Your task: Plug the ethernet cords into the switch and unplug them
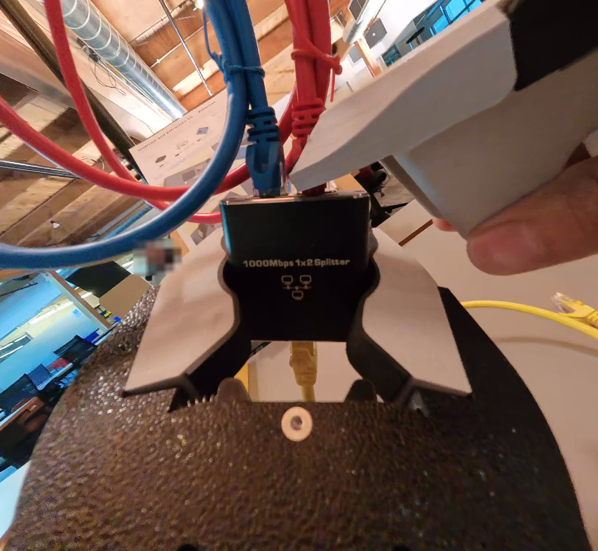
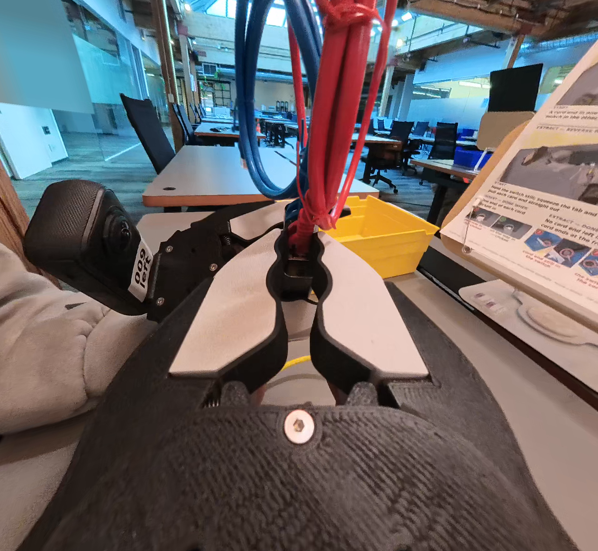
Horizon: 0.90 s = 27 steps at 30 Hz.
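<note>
My left gripper (image 1: 296, 260) is shut on the black switch (image 1: 294, 302) and holds it upright. A blue cord (image 1: 263, 160) is plugged into the switch's top left port. A red cord (image 1: 305, 118) meets the top right port. My right gripper (image 2: 299, 244) is shut on the red cord's plug (image 2: 299, 234) right at the switch (image 2: 296, 271). Its grey finger (image 1: 404, 134) hides how deep the plug sits. A yellow cord (image 1: 302, 370) is plugged into the switch's bottom port. Both bundled cords hang looped above.
The yellow cord's free end (image 1: 576, 309) lies on the white table (image 1: 517, 373) at right. A yellow bin (image 2: 382, 237) stands behind the grippers. An instruction sheet on a stand (image 2: 534, 195) is at right. A person's sleeve (image 2: 48, 341) is at left. The gap from one gripper's tips to the other's is roughly 5 cm.
</note>
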Each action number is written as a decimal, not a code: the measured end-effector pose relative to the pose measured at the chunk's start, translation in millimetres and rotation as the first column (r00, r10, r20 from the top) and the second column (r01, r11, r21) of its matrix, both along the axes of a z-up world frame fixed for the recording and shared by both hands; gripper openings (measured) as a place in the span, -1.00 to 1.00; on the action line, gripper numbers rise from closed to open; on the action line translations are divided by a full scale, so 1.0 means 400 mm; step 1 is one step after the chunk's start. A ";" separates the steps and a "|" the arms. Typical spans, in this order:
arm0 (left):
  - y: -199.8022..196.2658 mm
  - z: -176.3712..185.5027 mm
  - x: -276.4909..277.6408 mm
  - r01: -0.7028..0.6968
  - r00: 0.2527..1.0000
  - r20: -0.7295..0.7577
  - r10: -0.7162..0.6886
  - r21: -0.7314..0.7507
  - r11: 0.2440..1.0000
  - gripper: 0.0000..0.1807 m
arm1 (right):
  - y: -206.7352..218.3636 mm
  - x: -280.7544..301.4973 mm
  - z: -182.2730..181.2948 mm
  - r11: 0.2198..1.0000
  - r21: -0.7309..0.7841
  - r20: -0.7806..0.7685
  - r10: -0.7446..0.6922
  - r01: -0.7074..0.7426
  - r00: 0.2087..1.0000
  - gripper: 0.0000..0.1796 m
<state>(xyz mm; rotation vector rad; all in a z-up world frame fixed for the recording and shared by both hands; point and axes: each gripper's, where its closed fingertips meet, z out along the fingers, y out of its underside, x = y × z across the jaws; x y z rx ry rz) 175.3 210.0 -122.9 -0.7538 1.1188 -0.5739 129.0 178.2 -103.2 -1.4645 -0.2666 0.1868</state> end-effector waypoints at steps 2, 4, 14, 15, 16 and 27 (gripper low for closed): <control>-0.004 0.011 -0.006 -0.003 1.000 0.017 0.003 0.012 1.000 -0.13 | -0.004 -0.008 0.007 1.000 0.011 0.023 0.001 -0.002 1.000 -0.85; -0.008 0.023 -0.013 -0.009 0.999 0.034 0.008 0.037 0.999 -0.13 | -0.011 -0.016 0.013 1.000 0.023 0.072 -0.007 0.005 0.997 -0.84; -0.030 0.076 -0.047 0.009 0.991 0.132 -0.017 0.061 0.998 -0.15 | -0.030 -0.062 0.049 0.997 0.062 0.247 -0.053 0.039 0.968 -0.84; -0.029 0.074 -0.046 0.015 0.991 0.130 -0.022 0.052 0.999 -0.15 | -0.028 -0.060 0.047 0.997 0.058 0.262 -0.063 0.049 0.963 -0.84; -0.029 0.071 -0.044 0.026 0.991 0.130 -0.032 0.042 0.999 -0.14 | -0.027 -0.059 0.045 0.997 0.054 0.263 -0.067 0.055 0.963 -0.84; -0.035 0.014 -0.005 0.185 0.979 0.120 -0.166 -0.169 0.968 -0.13 | -0.002 -0.035 0.010 0.984 -0.024 0.361 -0.158 0.178 0.919 -0.84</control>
